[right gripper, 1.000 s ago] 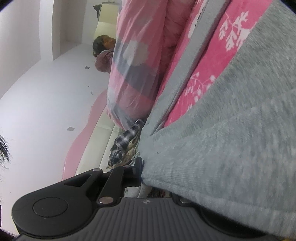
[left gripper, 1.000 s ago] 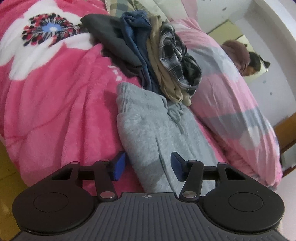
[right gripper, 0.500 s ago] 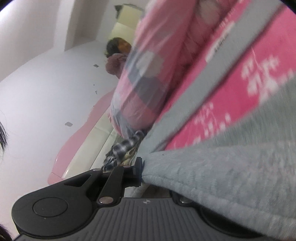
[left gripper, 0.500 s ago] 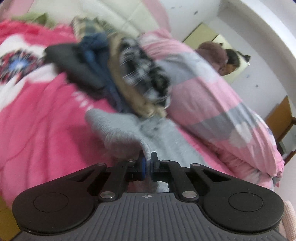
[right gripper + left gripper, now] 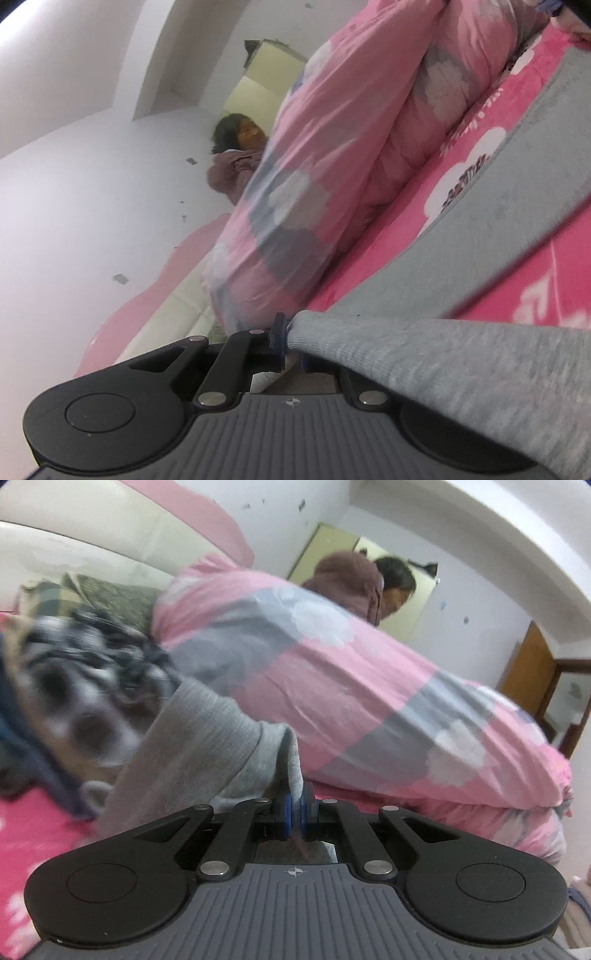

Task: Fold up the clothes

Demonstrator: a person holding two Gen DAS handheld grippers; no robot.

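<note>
On the bed [image 5: 22, 834], which carries a bright pink blanket with white flowers, lies a grey hooded sweater [image 5: 207, 746]; both tools hold it by an edge. The left tool [image 5: 294, 814] has its blue pads pressed together on a thin fold of the grey ribbed cloth; its jaws have just been closing, and the cloth is between them; from the pads the sweater rises as a small peak and then falls away to the left, down to the blanket. The right tool [image 5: 291, 343] is also narrow and pinches the grey sweater [image 5: 461, 373]; its jaws have closed a little further, with the cloth between them; the cloth covers the right finger, so only the left finger [image 5: 277, 334] shows clearly. From this grip the sweater stretches away over the blanket toward the far right corner of the view, partly lifted off the bed.

Just behind the sweater, in the left wrist view, a blurred pile of other clothes [image 5: 92, 686] rests on the blanket; a checked black and white piece is on top. Beside the pile a rolled quilt [image 5: 369, 686], pink with grey and white patches, lies along the far side of the bed; the same quilt [image 5: 314, 177] shows in the right wrist view. Behind it a mirror [image 5: 410, 602] on the white wall shows a person in a brownish top.
</note>
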